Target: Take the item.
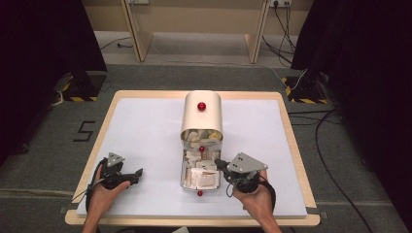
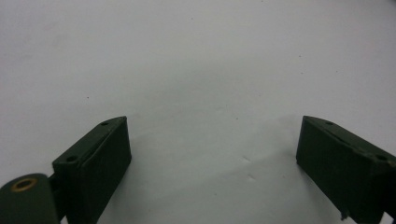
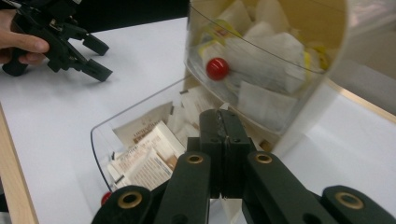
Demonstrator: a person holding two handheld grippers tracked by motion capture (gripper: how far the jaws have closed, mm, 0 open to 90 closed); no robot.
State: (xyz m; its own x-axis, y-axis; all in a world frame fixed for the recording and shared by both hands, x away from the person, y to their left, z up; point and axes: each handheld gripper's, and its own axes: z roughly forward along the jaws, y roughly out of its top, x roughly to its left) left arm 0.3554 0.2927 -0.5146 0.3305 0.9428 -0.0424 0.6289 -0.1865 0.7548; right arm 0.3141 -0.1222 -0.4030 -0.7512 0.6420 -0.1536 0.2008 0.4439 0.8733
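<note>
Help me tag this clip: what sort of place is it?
Probably a lab or recording studio: black curtains on both sides, a taped stand foot with cables across the carpet, and one white table.

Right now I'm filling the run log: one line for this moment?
left gripper: open, over white mat | right gripper: shut, at open tea-bag box

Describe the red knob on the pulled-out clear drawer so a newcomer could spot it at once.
Start at the white table mat, then the beige round-topped dispenser at its centre. A clear drawer full of paper sachets sticks out toward the person. The knob is the red ball at that drawer's near end, the closest of three red knobs to the person.
</note>
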